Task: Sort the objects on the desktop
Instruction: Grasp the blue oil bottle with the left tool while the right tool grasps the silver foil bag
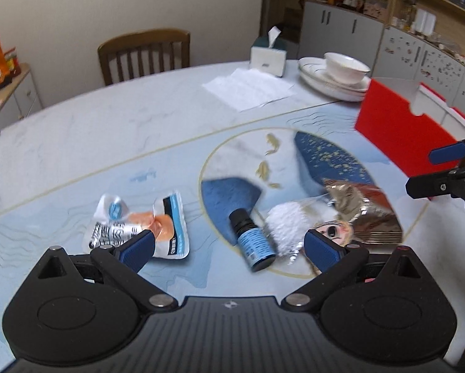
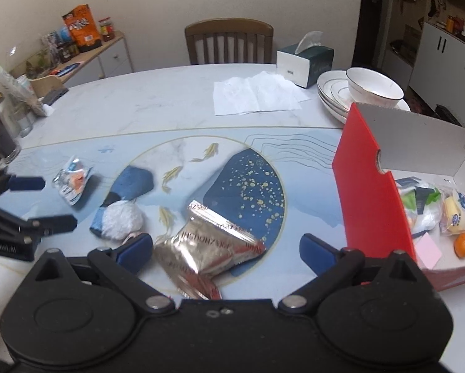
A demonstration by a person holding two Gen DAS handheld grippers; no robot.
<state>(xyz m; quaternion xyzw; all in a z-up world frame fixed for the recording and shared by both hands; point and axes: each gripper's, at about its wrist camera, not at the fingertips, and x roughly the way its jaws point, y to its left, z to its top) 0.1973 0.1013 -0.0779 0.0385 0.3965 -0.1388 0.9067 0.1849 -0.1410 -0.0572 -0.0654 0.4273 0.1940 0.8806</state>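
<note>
Both grippers stand wide open and empty. The left gripper (image 1: pixel 229 245) hangs low over a small dark bottle with a blue label (image 1: pixel 253 242), which lies on its side between the two pads, cap toward 11 o'clock; neither pad touches it. Judged rigid, light and smooth-walled, it is liable to roll or skate if pinched on the curve; the labelled body, taken across its width, offers the surest hold, the narrower black cap a poorer one. At its 3 o'clock, touching or nearly so, lies a white fluffy pad (image 2: pixel 122 219), soft and compressible, likely to be dragged along by a careless closing. At 9 o'clock of the bottle rests a crumpled white and orange snack packet (image 1: pixel 139 227), light, crinkly, best taken at a sealed edge. The right gripper (image 2: pixel 226 248) hovers over a silver foil pouch (image 2: pixel 207 248), which lies flat between its spread pads; the foil looks slippery and slack, so a bunched fold is the better purchase. The red box (image 2: pixel 369 199) stands at 3 o'clock in the right view, open, already holding wrapped items and a small orange (image 2: pixel 464 245). Four objects remain on the table (image 2: pixel 158 102).
</note>
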